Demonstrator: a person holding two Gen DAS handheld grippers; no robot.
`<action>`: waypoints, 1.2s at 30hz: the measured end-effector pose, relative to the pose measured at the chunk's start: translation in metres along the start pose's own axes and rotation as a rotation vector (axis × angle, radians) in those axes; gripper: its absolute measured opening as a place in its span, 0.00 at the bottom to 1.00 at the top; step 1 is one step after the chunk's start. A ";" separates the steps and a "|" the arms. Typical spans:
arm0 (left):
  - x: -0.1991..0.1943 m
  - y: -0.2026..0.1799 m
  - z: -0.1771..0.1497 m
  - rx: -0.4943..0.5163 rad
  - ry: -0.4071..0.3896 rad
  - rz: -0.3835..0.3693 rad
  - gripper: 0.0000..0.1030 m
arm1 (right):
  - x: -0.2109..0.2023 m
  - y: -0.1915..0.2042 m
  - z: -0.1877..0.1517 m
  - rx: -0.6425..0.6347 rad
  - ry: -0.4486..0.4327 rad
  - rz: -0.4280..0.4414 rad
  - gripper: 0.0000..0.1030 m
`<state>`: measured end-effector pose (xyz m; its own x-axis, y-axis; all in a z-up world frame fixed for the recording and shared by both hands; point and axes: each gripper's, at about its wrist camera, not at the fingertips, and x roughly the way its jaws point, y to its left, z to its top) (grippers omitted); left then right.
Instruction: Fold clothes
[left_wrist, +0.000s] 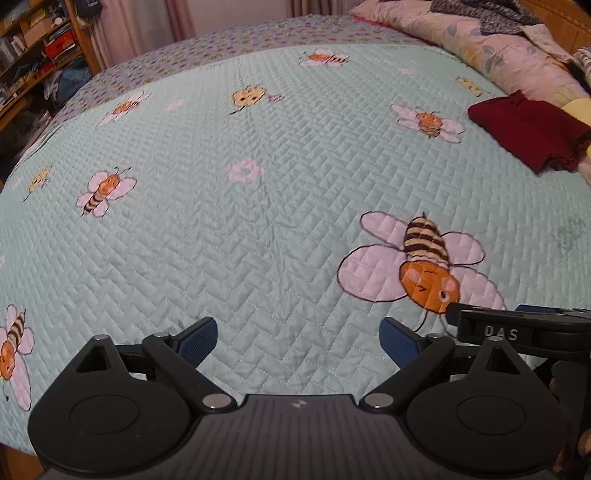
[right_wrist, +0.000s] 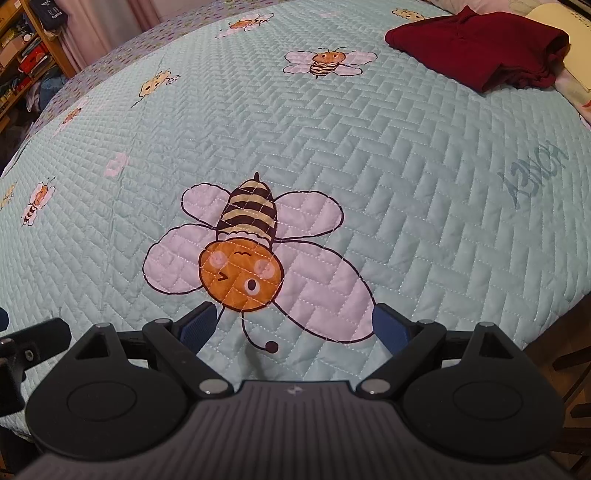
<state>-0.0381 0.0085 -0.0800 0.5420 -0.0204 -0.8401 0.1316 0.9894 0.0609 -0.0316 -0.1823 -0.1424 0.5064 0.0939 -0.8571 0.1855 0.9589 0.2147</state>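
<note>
Mostly bare quilt (left_wrist: 258, 240), red garment (right_wrist: 476, 44) far-right.

A dark red garment (right_wrist: 476, 44) lies folded into a thick, roughly rectangular bundle on the pale green quilted bedspread (right_wrist: 424, 155), far to the right. Its layered edges show along the near side, and a rumpled fold rises on top.

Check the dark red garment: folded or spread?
Folded. The dark red garment lies as a compact stack with layered edges, on the quilt.
</note>
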 end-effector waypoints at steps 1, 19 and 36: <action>-0.001 0.000 0.000 -0.002 -0.008 -0.009 0.89 | 0.000 0.000 0.000 0.000 -0.001 0.000 0.89; -0.006 -0.004 -0.003 0.009 -0.055 -0.074 0.82 | 0.001 -0.003 -0.001 0.007 -0.001 -0.006 0.89; -0.001 0.003 -0.001 -0.008 -0.008 0.038 0.88 | 0.003 0.002 -0.002 -0.004 0.007 -0.016 0.89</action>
<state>-0.0396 0.0112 -0.0796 0.5534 0.0159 -0.8327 0.1044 0.9906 0.0883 -0.0318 -0.1798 -0.1456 0.4979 0.0808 -0.8635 0.1895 0.9615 0.1992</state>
